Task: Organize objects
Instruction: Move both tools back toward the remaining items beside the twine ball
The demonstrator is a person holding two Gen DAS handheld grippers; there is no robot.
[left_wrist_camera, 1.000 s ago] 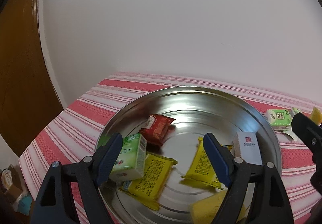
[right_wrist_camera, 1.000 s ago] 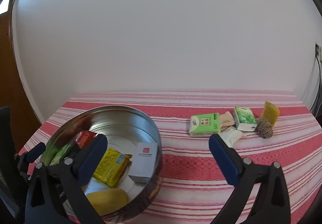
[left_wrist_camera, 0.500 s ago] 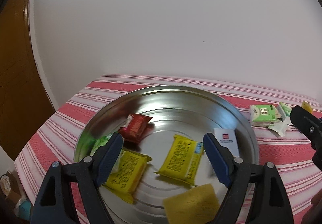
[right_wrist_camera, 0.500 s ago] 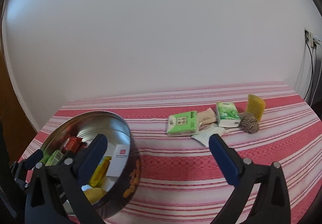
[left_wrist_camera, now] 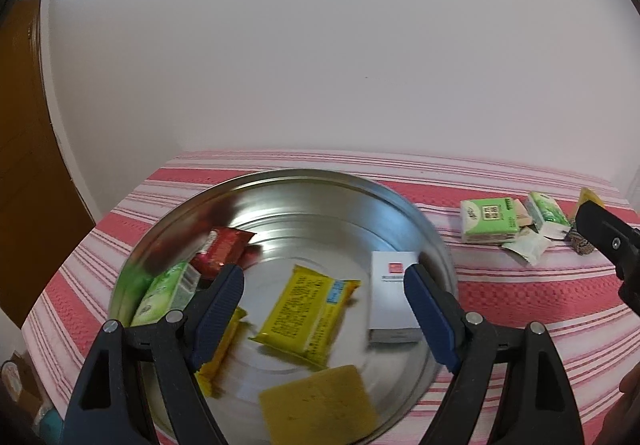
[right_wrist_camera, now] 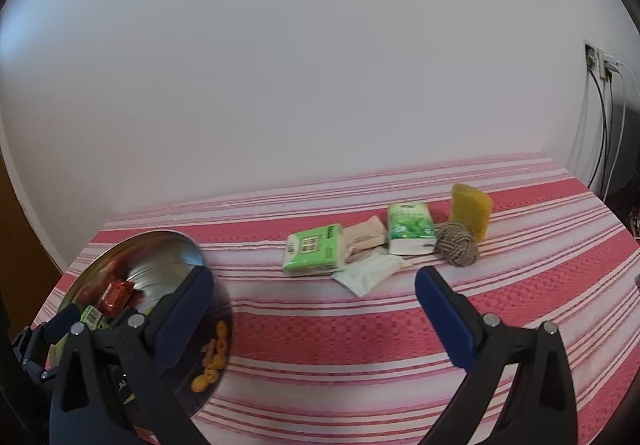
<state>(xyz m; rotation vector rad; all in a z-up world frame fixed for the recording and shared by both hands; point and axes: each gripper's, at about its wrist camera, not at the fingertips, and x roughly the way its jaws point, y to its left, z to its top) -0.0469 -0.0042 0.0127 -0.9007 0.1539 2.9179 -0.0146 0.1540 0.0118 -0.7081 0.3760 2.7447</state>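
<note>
A round metal tin [left_wrist_camera: 304, 181] holds a red packet [left_wrist_camera: 222, 247], a green tissue pack [left_wrist_camera: 164, 295], yellow packets [left_wrist_camera: 308, 315], a white box [left_wrist_camera: 392, 295] and a yellow sponge [left_wrist_camera: 320, 405]. My left gripper [left_wrist_camera: 324, 309] is open above the tin, empty. My right gripper [right_wrist_camera: 312, 309] is open and empty over the striped cloth. Before it lie a green tissue pack [right_wrist_camera: 314, 255], a second green pack [right_wrist_camera: 410, 228], a beige packet [right_wrist_camera: 364, 237], a white wrapper [right_wrist_camera: 370, 273], a rope ball [right_wrist_camera: 458, 249] and a yellow sponge [right_wrist_camera: 470, 209].
The tin [right_wrist_camera: 160, 257] sits at the left of the red-and-white striped table [right_wrist_camera: 360, 325], which meets a white wall. Cables and a wall socket [right_wrist_camera: 604, 69] are at the far right. A wooden door [left_wrist_camera: 24, 165] stands left of the table.
Both views have swung to the right. The tin has slid left in the right wrist view, and the loose pile now sits centred before my right gripper. Both grippers stayed open.
</note>
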